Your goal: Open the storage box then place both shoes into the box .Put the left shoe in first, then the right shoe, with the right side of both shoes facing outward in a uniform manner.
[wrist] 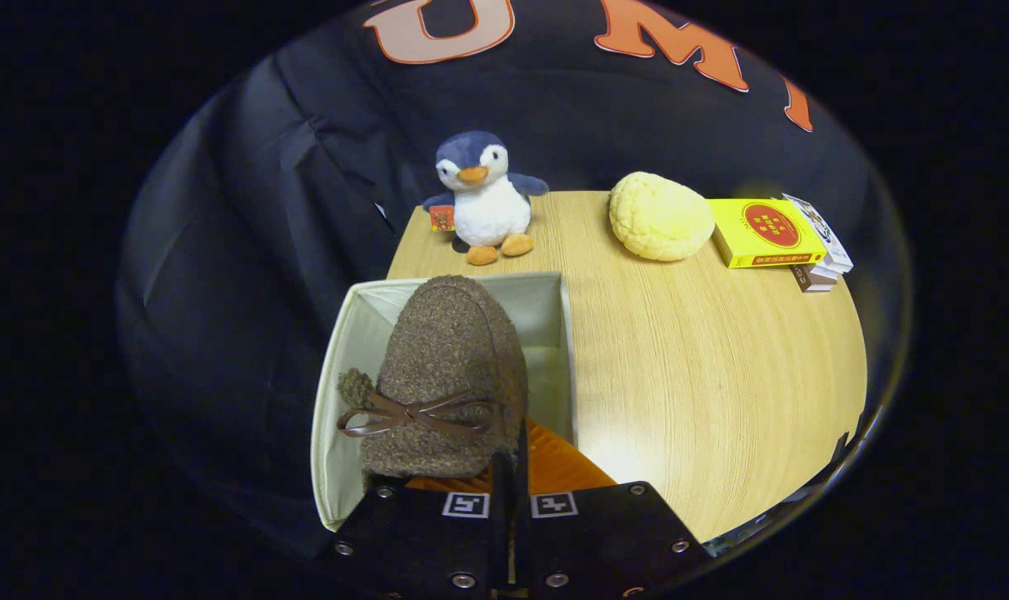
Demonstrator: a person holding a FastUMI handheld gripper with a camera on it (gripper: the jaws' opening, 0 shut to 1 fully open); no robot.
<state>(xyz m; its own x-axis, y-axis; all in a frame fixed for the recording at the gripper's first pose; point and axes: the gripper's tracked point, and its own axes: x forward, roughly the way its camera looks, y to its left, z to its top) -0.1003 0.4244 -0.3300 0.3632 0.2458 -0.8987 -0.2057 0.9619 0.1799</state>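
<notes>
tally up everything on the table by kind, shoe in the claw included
Fuzzy brown slipper shoe with a bow, pinched in the shut claw above the box: 1
Open beige fabric storage box: 1
Blue and white plush penguin: 1
Yellow round bun-shaped toy: 1
Yellow flat carton on stacked small boxes: 1 pile
Total: 5

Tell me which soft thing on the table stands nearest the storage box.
The plush penguin. It stands just beyond the storage box's far wall, while the yellow bun-shaped toy lies further off beside the yellow packet. The gripper is shut on the brown shoe over the box.
</notes>
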